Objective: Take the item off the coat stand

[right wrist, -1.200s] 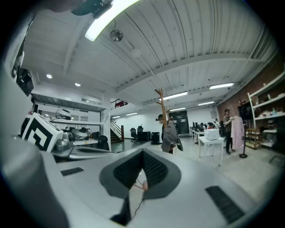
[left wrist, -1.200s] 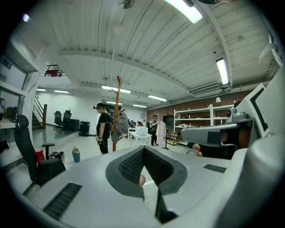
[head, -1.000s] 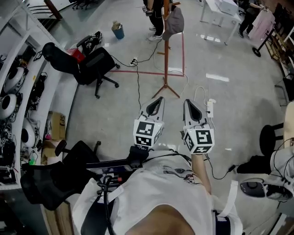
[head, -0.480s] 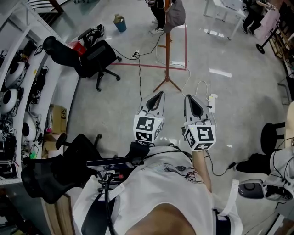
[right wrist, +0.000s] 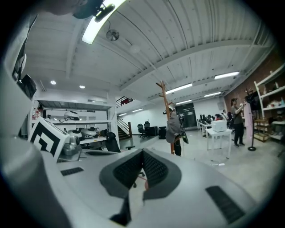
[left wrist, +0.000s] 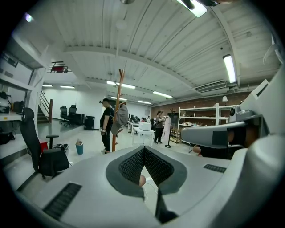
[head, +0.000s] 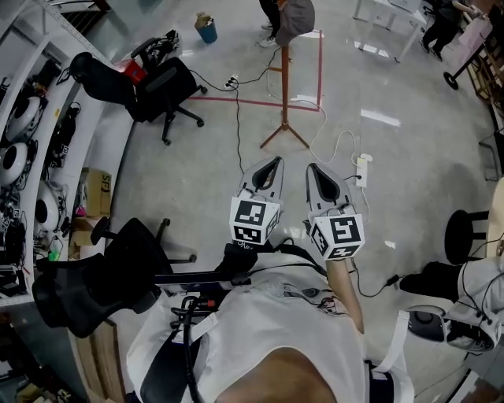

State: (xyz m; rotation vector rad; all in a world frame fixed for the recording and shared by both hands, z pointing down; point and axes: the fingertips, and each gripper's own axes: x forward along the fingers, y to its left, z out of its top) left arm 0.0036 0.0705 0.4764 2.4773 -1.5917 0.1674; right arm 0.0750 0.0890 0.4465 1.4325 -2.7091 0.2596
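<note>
At the top centre of the head view, across a wide stretch of floor (head: 409, 149), the coat stand (head: 285, 86) rises from its splayed feet, well apart from both tools. The step in hand looks like the approach, with nothing reached yet. A person (left wrist: 106, 127) stands just behind the stand in the left gripper view. The left tool (head: 272, 163) and the right tool (head: 313, 168) are side by side in the middle of the frame, both pointing toward the stand. Each one's own view shows its tips pressed together with nothing between them. The item (head: 296, 17), a grey cloth thing, hangs high on the stand, against the pole, at the top edge of the frame.

The next move, as I judge it, calls for crossing the floor to the stand. That means clearing the white cable (head: 335, 146) and power strip (head: 361, 168) that lie in the path. Then one tool must spread its tips and rise to the item's height.

The top edge of the head view cuts off the item's upper part and whatever hook bears it. In both gripper views the item is small and far. Whether it is a cap, a bag or a jacket I cannot tell, nor how it is hooked on.
</note>
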